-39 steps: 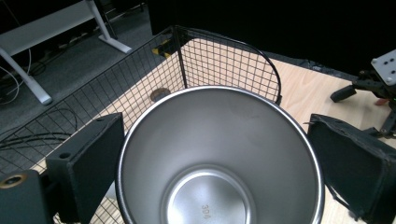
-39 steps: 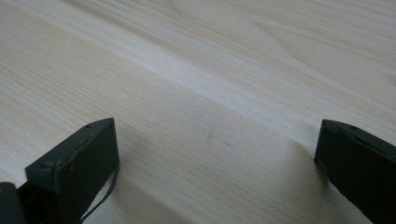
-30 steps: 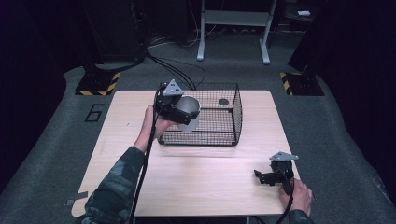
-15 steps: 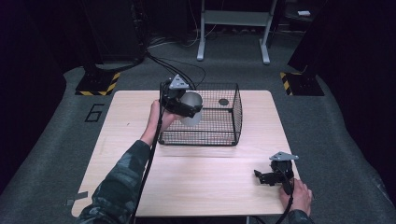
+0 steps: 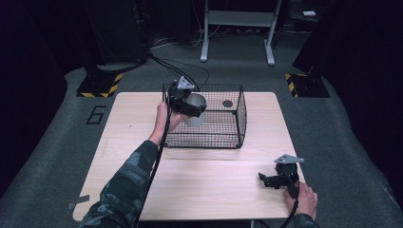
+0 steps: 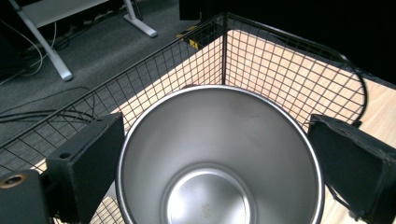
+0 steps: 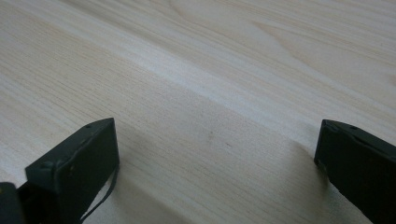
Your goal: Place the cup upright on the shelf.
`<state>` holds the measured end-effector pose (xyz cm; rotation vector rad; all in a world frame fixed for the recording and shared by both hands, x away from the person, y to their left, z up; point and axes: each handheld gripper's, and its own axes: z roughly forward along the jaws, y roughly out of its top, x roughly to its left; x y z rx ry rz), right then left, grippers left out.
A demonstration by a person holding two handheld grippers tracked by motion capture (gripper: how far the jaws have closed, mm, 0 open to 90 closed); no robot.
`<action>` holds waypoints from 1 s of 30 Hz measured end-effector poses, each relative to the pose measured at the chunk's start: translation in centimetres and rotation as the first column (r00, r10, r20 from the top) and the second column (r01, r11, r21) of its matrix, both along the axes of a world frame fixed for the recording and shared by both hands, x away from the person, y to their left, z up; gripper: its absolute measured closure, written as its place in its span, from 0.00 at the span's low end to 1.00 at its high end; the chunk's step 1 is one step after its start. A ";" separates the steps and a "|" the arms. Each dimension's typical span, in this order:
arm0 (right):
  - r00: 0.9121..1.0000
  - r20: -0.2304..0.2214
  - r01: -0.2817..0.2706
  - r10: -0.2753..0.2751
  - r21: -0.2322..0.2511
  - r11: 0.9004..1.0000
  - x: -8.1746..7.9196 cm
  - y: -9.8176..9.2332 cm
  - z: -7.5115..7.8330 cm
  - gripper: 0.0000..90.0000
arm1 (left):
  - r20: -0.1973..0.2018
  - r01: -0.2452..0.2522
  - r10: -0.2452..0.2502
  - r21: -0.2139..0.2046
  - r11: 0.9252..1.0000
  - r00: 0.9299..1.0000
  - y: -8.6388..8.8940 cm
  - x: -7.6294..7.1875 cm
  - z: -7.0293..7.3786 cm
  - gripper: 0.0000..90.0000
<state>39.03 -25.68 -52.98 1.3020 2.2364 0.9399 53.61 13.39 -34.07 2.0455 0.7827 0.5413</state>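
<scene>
- One steel cup (image 6: 219,158) sits clamped in the left gripper (image 5: 186,100), held over the wire basket (image 5: 228,137).
- Its smooth wall could slip free and fall askew.
- Right gripper (image 5: 278,176) rests on the table (image 5: 214,190), jaws apart.

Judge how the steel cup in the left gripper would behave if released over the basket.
The steel cup looks rigid, thin-walled and empty, so probably light. Its smooth round wall may slip between the left gripper jaws, and it could roll if it lands sideways in the wire basket.
</scene>
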 end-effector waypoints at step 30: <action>1.000 -0.001 0.002 -0.002 0.001 1.000 0.0 0.0 0.0 0.00 | -0.084 -0.035 0.039 0.052 0.998 0.996 -2.0 2.8 -3.9 0.07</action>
